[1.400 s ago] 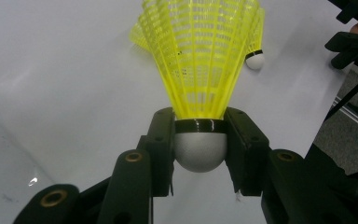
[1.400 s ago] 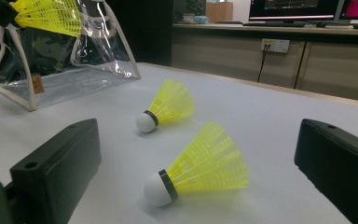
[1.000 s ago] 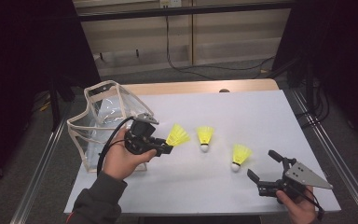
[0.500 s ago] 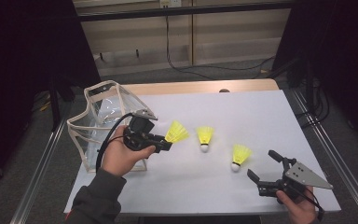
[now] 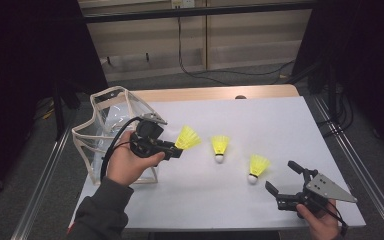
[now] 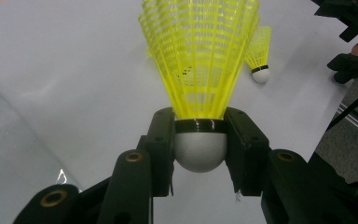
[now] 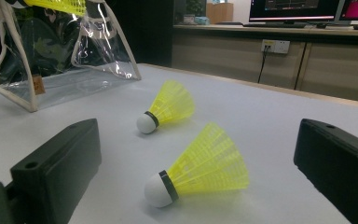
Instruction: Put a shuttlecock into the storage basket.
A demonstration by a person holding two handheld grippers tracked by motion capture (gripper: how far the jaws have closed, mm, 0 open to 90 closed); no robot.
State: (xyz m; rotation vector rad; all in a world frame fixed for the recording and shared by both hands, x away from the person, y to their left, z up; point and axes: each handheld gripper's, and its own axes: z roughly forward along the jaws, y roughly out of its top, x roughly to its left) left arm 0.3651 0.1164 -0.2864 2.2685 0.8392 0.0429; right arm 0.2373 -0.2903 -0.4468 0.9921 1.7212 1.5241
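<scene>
Since the earlier frames the left tongs and the held shuttlecock have shifted slightly toward the clear bag; the right tongs have kept their place. The left tongs, seen closely in the left gripper view, are clamped on the held shuttlecock: both black jaws press the white cork at its dark band, and the yellow skirt points away from the hand. This shuttlecock is lifted off the white counter, just beside the clear bag on the side facing the other shuttlecocks. The clear bag stands upright at the counter's left edge. The middle shuttlecock lies on the counter farther from the clear bag, cork toward the person. The near shuttlecock lies farther still from the bag, close before the right tongs. In the right gripper view the right tongs stand wide apart and grip nothing; the near shuttlecock lies on the counter between and beyond the jaws, touching neither, with the middle shuttlecock behind it and the clear bag beyond.
</scene>
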